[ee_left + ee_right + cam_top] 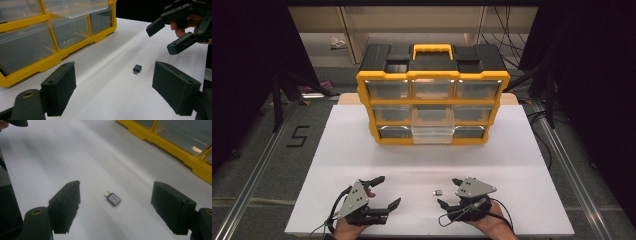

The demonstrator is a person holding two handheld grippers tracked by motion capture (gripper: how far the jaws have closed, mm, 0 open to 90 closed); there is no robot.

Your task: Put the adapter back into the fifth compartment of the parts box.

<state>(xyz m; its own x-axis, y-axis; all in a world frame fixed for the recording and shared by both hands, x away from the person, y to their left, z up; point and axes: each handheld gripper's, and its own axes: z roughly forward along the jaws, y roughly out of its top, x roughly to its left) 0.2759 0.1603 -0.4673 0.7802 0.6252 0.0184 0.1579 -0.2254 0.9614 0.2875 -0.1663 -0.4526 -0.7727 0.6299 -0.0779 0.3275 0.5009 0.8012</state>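
Spread right tool [116, 207] flanking adapter [112, 198], seemingly untouched.

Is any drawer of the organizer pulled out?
Yes: the bottom middle drawer of the organizer juts forward past its yellow frame; the others sit flush.

Right gripper [116, 206] wide apart around small adapter [113, 198], perhaps USB.

Counting now: one small adapter [113, 198] lying on the worktop [362, 150]. One yellow organiser [432, 100] standing there, showing nine clear drawers, three rows of three; one drawer [432, 131] sticking out. Two claws working: left claw [388, 192], right claw [449, 192]. Drawer contents possibly empty, too hazy.
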